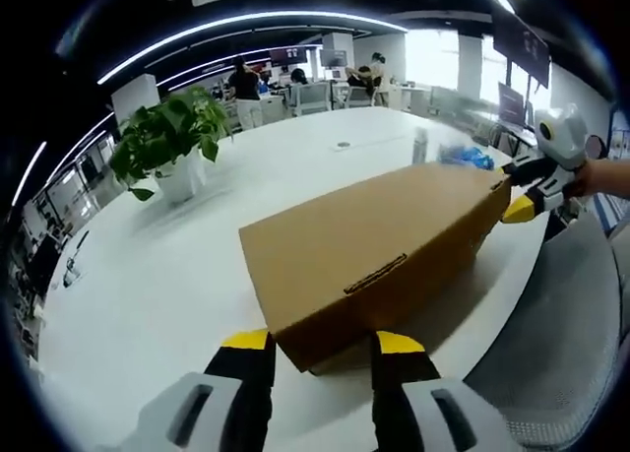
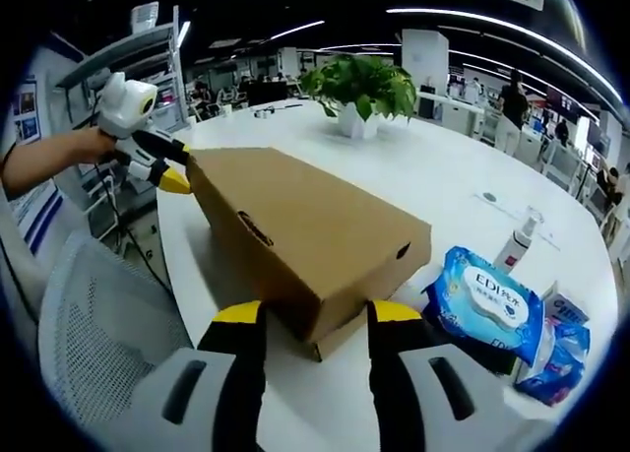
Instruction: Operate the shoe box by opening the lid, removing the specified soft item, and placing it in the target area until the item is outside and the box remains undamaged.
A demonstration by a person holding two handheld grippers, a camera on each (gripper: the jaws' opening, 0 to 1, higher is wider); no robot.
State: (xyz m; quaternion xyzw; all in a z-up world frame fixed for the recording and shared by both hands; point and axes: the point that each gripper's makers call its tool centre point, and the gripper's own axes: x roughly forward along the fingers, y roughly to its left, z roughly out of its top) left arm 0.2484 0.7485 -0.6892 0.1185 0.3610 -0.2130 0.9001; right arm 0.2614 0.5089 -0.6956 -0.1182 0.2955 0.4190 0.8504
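Potted plant (image 1: 169, 137): stands on the white table (image 1: 148, 275), well back from the near edge and left of the box in the left gripper view.
Left gripper (image 1: 320, 354): its 2 yellow-tipped jaws stand apart, one on each side of the near end corner of the shoe box (image 1: 379, 240); the tips look level with the box end, but whether they touch the cardboard cannot be told.
Shoe box: closed, brown cardboard, lying flat near the table's curved edge, lid (image 1: 369, 226) still down. The soft item to be removed is presumably inside, unseen.
Right gripper (image 2: 307, 319): jaws likewise parted, framing the opposite end of the box; in the left gripper view it appears at the far end (image 1: 522, 201), a yellow tip just at the corner.
Wet-wipe pack (image 2: 487, 309): blue, lying on the table just beside the box's right flank in the right gripper view, with a spray bottle (image 2: 519, 240) behind it.
Risk 1: with the box so near the table edge, an uneven push from either end could, I judge, slide it off towards the mesh chair (image 2: 94, 324).
Risk 2: a tip dug under the lid corner too hard could crease or tear the cardboard.
Risk 3: lifting only 1 end could twist the lid.
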